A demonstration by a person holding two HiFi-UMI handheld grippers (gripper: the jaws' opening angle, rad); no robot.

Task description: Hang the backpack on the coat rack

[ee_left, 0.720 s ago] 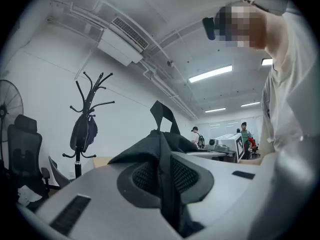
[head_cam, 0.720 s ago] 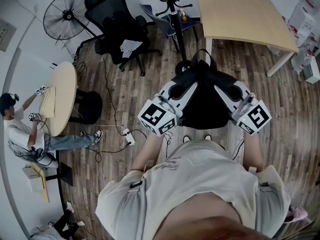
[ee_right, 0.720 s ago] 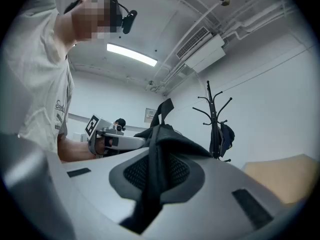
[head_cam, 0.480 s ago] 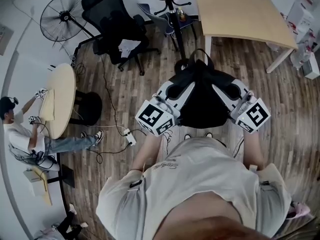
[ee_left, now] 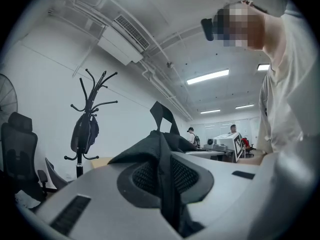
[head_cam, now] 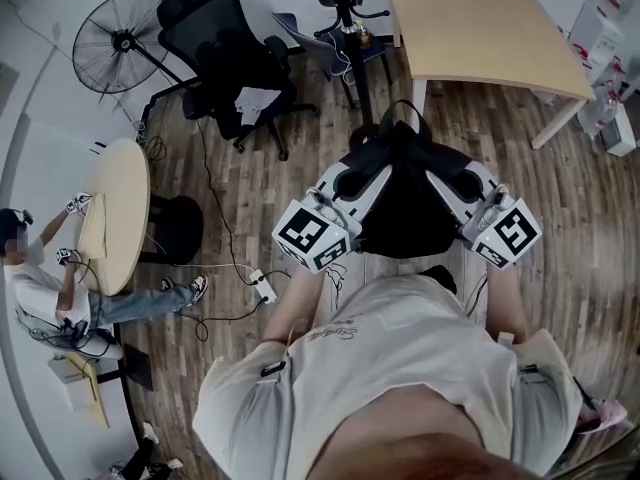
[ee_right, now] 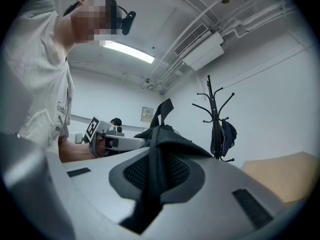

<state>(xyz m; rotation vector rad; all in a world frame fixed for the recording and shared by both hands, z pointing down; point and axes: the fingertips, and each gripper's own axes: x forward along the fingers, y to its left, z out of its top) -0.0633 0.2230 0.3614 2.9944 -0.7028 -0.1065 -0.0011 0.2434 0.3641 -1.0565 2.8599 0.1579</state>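
Black backpack [head_cam: 405, 213] gripped by left gripper [head_cam: 358, 176] and right gripper [head_cam: 452, 180], coat rack [head_cam: 352, 53] seemingly just beyond

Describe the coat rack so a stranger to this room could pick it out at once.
Start at the pale wooden table. Left of it in the head view, before the black office chair, stands the coat rack. Unlike the chair and the round fan, it is a thin black pole with curved hooks on top and a dark bag hanging from it.
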